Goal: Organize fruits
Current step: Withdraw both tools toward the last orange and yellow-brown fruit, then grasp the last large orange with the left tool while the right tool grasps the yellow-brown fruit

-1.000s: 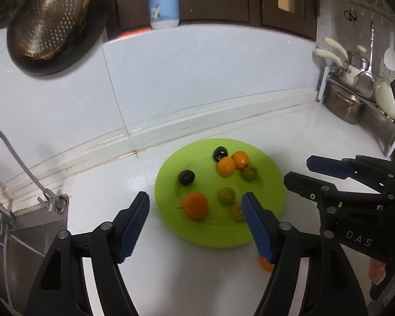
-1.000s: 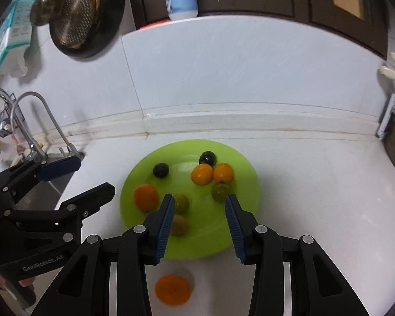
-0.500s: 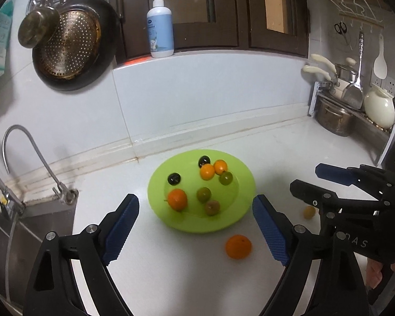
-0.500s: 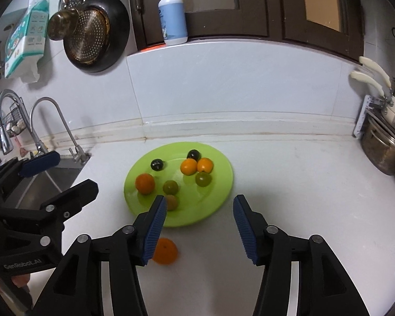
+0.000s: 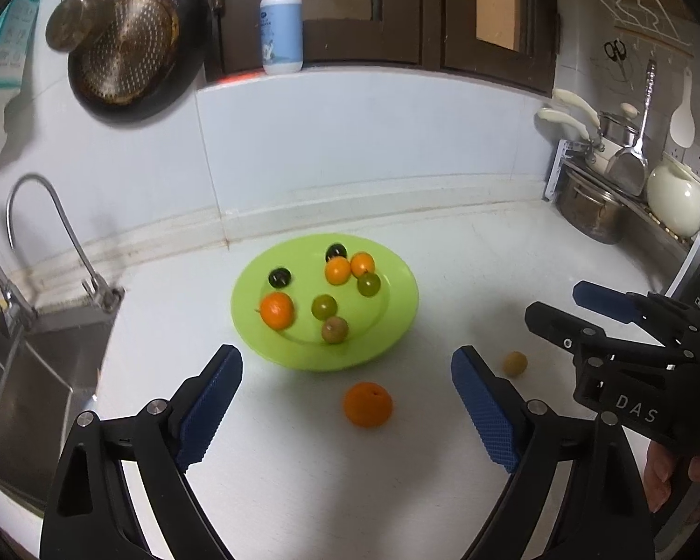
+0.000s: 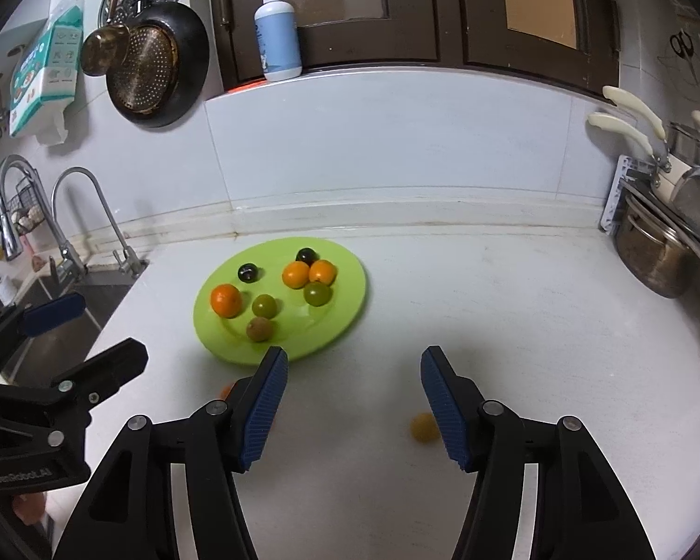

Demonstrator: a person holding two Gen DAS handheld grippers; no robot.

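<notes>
Soap bottle (image 5: pixel 281 18) on ledge, hanging pan (image 5: pixel 133 49), faucet (image 5: pixel 51 228), steel pot (image 5: pixel 590 210).

Ahead of me the white countertop (image 6: pixel 490 308) lies bare to the right of the round lime-green plate (image 6: pixel 350 298), so I see free passage there up to the steel pot (image 6: pixel 653 256) by the right wall. A loose orange (image 5: pixel 367 404) and a small yellow fruit (image 5: pixel 515 364) sit in front of the plate. The sink (image 5: pixel 32 373) borders the left.

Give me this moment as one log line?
left tongs: open, empty | right tongs: open, empty | green plate: seven fruits | counter: orange, small yellow fruit
</notes>
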